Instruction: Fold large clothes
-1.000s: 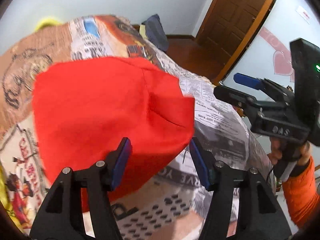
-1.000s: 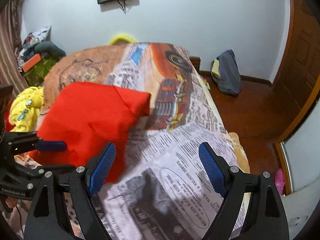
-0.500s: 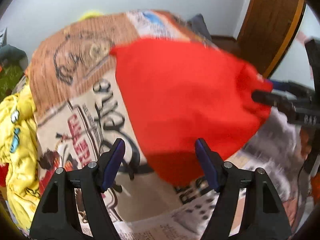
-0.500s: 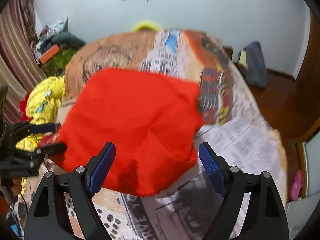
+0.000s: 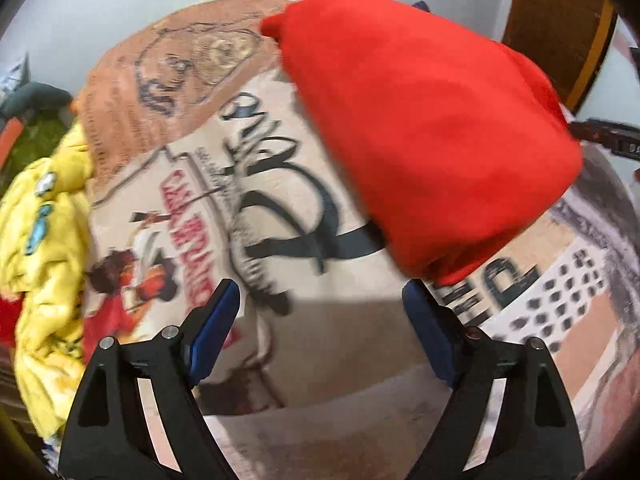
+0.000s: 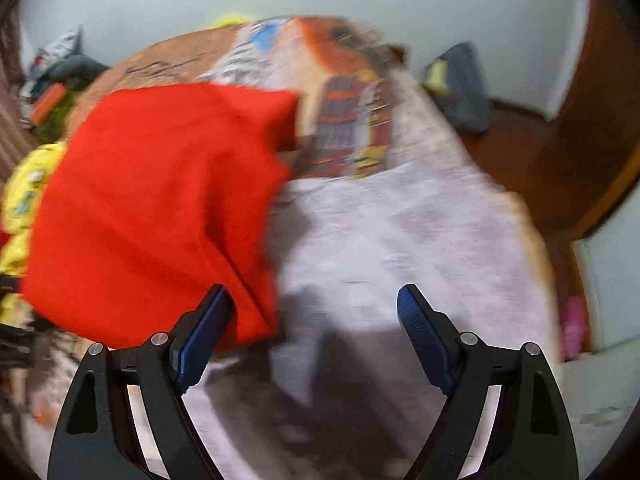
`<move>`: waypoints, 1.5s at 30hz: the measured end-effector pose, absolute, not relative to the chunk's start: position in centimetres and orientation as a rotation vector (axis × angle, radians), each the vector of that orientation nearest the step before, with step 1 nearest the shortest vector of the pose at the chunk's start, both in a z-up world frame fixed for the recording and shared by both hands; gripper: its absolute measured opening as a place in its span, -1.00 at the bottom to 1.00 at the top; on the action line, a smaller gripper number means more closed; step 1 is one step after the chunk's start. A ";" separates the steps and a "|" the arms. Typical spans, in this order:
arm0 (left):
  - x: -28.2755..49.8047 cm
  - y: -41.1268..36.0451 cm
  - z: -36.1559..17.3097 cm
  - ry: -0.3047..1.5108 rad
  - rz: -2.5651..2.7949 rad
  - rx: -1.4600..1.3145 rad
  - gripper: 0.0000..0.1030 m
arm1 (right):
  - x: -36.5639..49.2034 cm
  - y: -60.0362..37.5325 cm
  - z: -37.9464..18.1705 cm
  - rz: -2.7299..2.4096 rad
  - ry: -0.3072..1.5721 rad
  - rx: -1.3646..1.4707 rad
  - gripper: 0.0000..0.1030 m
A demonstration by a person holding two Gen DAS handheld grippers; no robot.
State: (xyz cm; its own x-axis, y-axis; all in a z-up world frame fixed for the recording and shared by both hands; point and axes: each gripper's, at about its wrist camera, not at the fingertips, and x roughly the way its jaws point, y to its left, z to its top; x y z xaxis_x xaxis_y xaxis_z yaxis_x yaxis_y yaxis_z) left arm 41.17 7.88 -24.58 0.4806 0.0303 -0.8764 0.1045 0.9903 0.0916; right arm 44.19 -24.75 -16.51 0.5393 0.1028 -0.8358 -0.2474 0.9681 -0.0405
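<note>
A folded red garment (image 5: 432, 128) lies on the printed bedspread (image 5: 280, 184), up and right of my left gripper (image 5: 324, 324), which is open and empty above the bedspread. In the right wrist view the red garment (image 6: 160, 208) fills the left side; its near edge lies just beyond the left finger of my right gripper (image 6: 316, 336), which is open and empty. Both views are motion-blurred. The other gripper shows partly at the right edge of the left wrist view (image 5: 608, 136).
A yellow garment pile (image 5: 40, 248) lies at the bed's left side. A dark bag (image 6: 460, 88) leans on the far wall on the wooden floor. A brown door (image 5: 560, 24) stands to the right. Bedspread with newspaper print (image 6: 400, 240) extends right of the garment.
Both wrist views have swung; the red garment now sits further right in the left view and further left in the right view. Both grippers stay open and empty.
</note>
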 end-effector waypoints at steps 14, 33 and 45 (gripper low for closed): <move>42.1 10.2 -16.4 0.848 0.010 0.077 0.64 | 43.2 -24.5 -11.0 0.281 0.858 -0.141 0.62; 53.1 10.3 -21.7 1.015 -0.264 -0.496 0.69 | 50.7 -19.9 -17.9 0.558 1.121 0.070 0.62; 55.9 8.8 -25.2 1.127 -0.353 -0.605 0.93 | 51.9 -18.6 -18.8 0.713 1.179 0.182 0.68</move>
